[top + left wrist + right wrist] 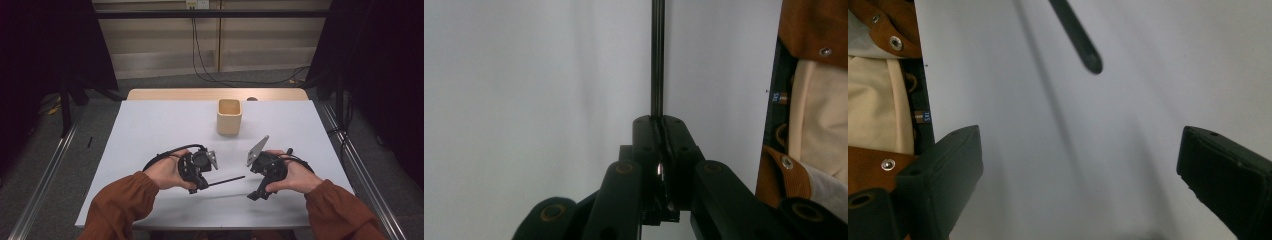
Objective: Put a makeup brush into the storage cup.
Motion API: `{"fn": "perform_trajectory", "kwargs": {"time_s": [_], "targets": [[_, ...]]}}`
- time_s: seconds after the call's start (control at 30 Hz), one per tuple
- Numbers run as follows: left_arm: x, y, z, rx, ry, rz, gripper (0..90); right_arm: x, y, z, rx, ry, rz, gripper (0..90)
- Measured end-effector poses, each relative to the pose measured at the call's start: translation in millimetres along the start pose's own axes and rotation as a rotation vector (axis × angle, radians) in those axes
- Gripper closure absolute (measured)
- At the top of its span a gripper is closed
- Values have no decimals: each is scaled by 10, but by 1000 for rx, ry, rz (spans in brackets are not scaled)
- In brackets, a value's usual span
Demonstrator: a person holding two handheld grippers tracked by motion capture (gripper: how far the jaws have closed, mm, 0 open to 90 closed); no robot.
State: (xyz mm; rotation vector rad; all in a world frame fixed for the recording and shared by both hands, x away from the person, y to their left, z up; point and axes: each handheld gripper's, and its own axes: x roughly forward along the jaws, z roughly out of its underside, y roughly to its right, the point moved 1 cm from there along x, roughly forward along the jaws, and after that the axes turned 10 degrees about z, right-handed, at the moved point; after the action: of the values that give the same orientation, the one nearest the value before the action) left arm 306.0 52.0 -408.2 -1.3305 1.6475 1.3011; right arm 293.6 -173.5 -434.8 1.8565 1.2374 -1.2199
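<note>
A thin black rod (227, 180) lies nearly level just above the white table (150, 130), pointing right. My left gripper (204, 186) is shut on its left end. In the left gripper view the two jaws (661, 120) meet around the rod (657, 60), which runs straight up the picture. My right gripper (257, 192) hangs a little to the right of the rod's free end, open with nothing between its fingers. In the right gripper view its jaws (1078, 150) stand wide apart, and the rod's tip (1079, 42) shows above them.
A beige square cup (229, 116) stands upright at the back middle of the table, well beyond both hands. A wooden strip (175, 94) edges the table's far side. Metal rails (360, 165) run along the floor on either side.
</note>
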Motion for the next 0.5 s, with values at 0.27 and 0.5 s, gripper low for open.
{"fn": "perform_trajectory", "kwargs": {"time_s": [0.27,0.5], "targets": [[63,-12,-50,17,-39,-7,858,64,-17,-88,-43,-56,-25,48],[77,-22,-63,26,-39,7,858,146,-47,-136,-87,-66,-30,207]]}}
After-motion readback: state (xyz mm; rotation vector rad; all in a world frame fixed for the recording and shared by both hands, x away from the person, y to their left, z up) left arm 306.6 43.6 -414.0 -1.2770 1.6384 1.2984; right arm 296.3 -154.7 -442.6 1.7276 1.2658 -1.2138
